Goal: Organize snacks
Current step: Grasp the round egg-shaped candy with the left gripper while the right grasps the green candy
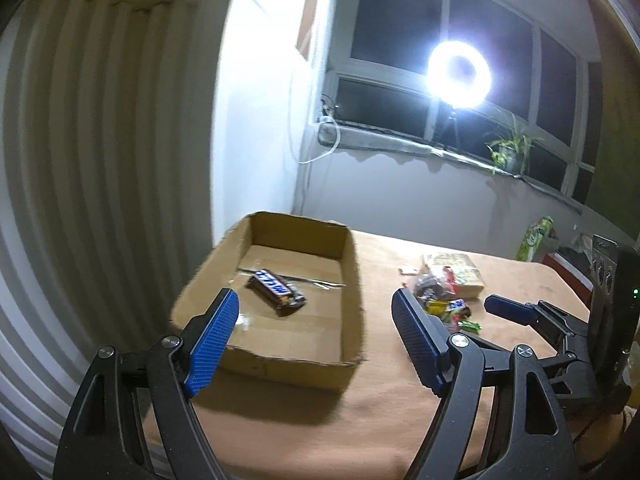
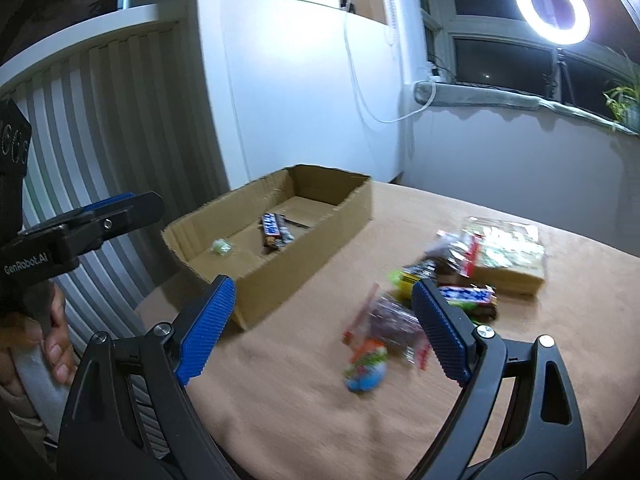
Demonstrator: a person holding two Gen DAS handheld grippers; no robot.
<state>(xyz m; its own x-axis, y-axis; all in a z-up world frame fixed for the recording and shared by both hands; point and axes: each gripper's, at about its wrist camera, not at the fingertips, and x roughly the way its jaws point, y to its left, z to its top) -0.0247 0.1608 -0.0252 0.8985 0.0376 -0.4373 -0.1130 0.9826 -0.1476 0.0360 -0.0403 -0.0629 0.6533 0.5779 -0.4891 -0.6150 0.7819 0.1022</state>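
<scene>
A shallow cardboard box (image 1: pixel 352 280) (image 2: pixel 304 256) stands on the tan table (image 1: pixel 380 400) at the left. Inside lie a dark chocolate bar (image 1: pixel 276 290) (image 2: pixel 274 232) and a small green candy (image 2: pixel 221 246). My left gripper (image 1: pixel 316 340) is open and empty, above the box's near edge. A pile of loose snacks (image 1: pixel 444 292) (image 2: pixel 452 284) lies right of the box. A clear bag of sweets (image 2: pixel 394 326) and a colourful egg-shaped candy (image 2: pixel 366 368) lie nearest. My right gripper (image 2: pixel 322 328) is open and empty, above the table by the pile.
A flat green-printed packet (image 2: pixel 508 256) lies behind the pile. A ring light (image 1: pixel 458 74) on a tripod and a plant (image 1: pixel 512 152) stand on the windowsill. A radiator (image 1: pixel 100 180) runs along the left. A green carton (image 1: pixel 534 238) stands at the table's far right.
</scene>
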